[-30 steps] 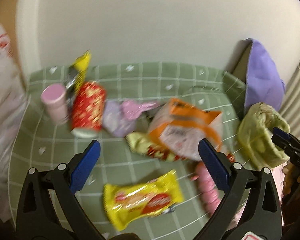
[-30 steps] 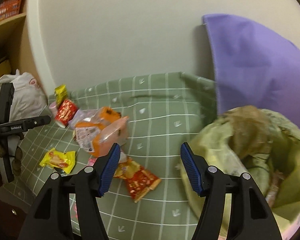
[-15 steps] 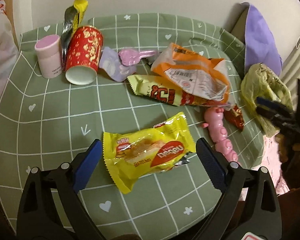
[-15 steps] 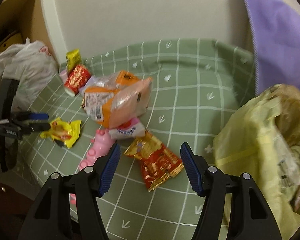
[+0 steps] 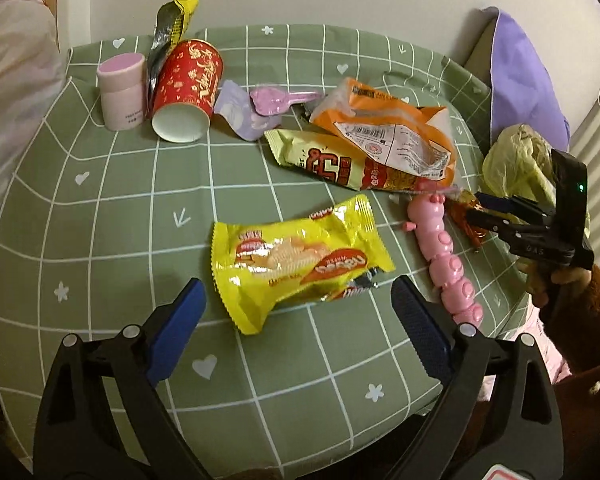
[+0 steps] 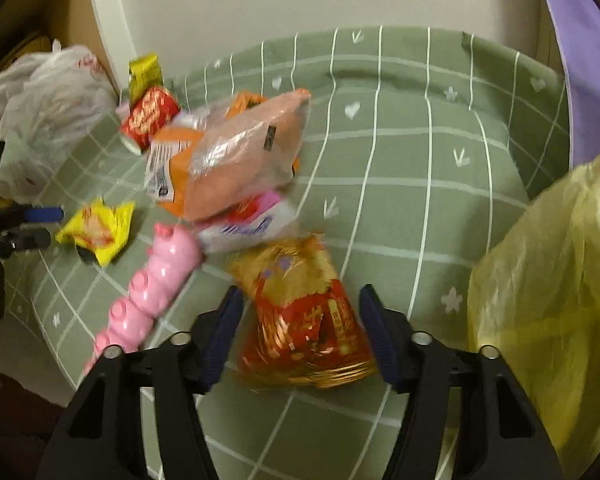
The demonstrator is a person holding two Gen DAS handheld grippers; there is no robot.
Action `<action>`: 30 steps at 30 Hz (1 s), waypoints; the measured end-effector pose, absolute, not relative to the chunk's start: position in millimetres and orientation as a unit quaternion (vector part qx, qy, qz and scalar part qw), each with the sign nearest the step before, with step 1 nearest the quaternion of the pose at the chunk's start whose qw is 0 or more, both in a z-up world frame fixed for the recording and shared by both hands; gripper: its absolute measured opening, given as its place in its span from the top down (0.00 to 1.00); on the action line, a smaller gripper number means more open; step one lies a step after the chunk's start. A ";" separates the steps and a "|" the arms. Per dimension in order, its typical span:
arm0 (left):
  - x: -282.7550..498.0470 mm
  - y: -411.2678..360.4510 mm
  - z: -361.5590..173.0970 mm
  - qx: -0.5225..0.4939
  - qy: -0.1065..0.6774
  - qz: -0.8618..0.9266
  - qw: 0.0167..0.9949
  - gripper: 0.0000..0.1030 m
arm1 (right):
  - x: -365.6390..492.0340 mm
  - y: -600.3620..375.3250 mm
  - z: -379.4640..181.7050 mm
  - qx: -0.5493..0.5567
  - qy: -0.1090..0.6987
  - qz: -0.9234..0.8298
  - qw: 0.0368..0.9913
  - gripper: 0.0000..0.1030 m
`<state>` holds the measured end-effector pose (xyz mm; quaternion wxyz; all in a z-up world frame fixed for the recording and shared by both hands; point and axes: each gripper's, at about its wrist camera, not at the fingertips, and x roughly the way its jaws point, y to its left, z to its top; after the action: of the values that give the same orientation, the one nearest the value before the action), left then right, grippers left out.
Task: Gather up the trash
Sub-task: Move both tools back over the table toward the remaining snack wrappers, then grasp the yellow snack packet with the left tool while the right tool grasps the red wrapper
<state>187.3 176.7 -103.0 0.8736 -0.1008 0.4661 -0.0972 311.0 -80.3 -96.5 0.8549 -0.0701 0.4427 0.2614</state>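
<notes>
Landmark: the pink caterpillar toy, lying on the green checked desk with wrappers on both sides of it.
Left hand-held gripper: jaws spread wide, gripping nothing, pads clear of everything.
Yellow biscuit packet: left of the toy, just ahead of the left fingertips; its long axis runs across the gap between the jaws, and it looks slightly wider than the near end of that gap.
Right hand-held gripper: jaws closing; the packet sits between them, pads apparently not yet pressing.
Red-and-gold packet: right of the toy, its long axis pointing away along the fingers.
Nearer hand: left for the yellow packet, right for the red one.
Yellow-green trash bag: far right of the toy, closest to the right hand.
</notes>
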 end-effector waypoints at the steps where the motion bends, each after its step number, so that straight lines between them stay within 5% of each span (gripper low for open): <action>1: 187.0 175.8 -102.4 -0.100 0.466 -0.097 0.874 0.14 | 304.6 -80.3 -96.5 -0.073 0.443 0.266 0.853 0.48; 7: 189.8 174.2 -95.0 -0.094 0.458 -0.100 0.878 0.14 | 289.8 -85.2 -92.1 -0.061 0.437 0.268 0.856 0.67; 9: 192.0 174.7 -94.5 -0.094 0.455 -0.098 0.880 0.14 | 289.6 -88.0 -86.2 -0.049 0.435 0.261 0.860 0.91; 17: 210.1 175.2 -100.8 -0.084 0.459 -0.076 0.881 0.20 | 283.0 -102.4 -71.8 -0.022 0.421 0.253 0.871 0.91; 20: 216.2 180.2 -106.1 -0.088 0.479 -0.055 0.872 0.24 | 282.3 -108.4 -73.5 -0.011 0.423 0.253 0.870 0.85; 21: 216.1 182.4 -108.0 -0.099 0.484 -0.053 0.868 0.24 | 282.3 -110.1 -74.5 -0.007 0.426 0.254 0.868 0.76; 22: 215.6 183.8 -110.0 -0.108 0.487 -0.053 0.865 0.24 | 281.4 -111.5 -75.8 0.001 0.428 0.257 0.867 0.53; 23: 215.0 184.3 -112.2 -0.114 0.489 -0.054 0.863 0.25 | 280.5 -112.3 -76.7 0.010 0.427 0.267 0.864 0.41; 30: 216.9 179.6 -119.9 -0.122 0.497 -0.047 0.857 0.39 | 278.6 -79.5 -87.9 -0.016 0.438 0.283 0.853 0.41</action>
<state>216.9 179.6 -119.9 0.8575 -0.1225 0.4975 -0.0473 278.6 -79.5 -87.9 0.8532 -0.0164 0.4376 0.2834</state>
